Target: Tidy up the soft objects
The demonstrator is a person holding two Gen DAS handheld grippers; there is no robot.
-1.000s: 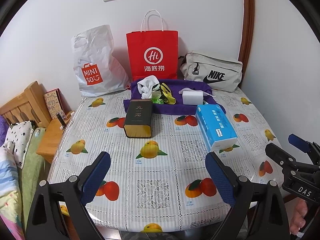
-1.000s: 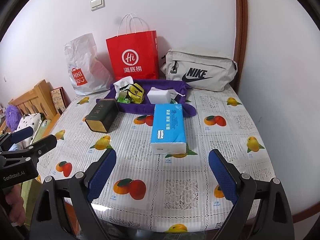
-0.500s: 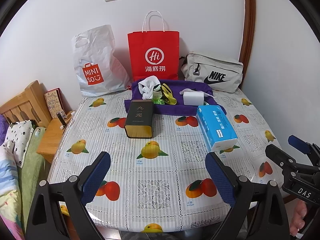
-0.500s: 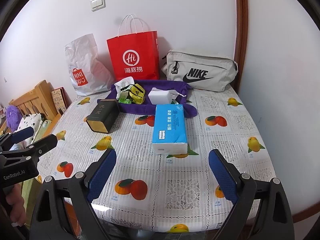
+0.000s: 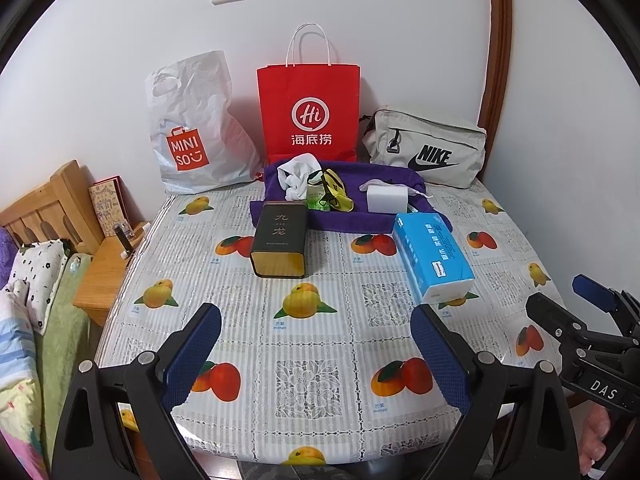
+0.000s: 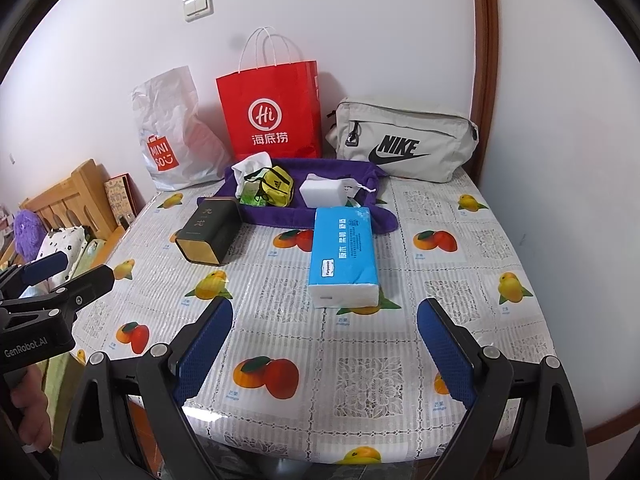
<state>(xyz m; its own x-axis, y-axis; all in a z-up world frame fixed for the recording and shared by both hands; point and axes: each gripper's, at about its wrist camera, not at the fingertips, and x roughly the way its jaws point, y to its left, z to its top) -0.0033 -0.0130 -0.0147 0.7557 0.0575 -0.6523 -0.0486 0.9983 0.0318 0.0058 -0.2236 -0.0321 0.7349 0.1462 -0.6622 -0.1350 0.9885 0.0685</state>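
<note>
Hardly anything has changed over the last second: both views have only drifted a touch, the left gripper (image 5: 316,356) and right gripper (image 6: 326,354) hover over the near edge of the tabletop (image 5: 320,360) as before, jaws wide apart and holding nothing, and every item lies where it lay, so the sorting is no further along. Beyond them the blue tissue pack (image 6: 344,254) lies flat, with the dark tin (image 5: 280,242) on its side to its left. Farther back the purple cloth (image 5: 340,218) carries a white rag (image 5: 298,174), a yellow pouch (image 6: 276,186) and a white block (image 5: 386,199). Three bags lean at the wall. Only the right view shows the pouch's striped face; only the left view shows the wooden stand (image 5: 106,276) beside the tabletop.
</note>
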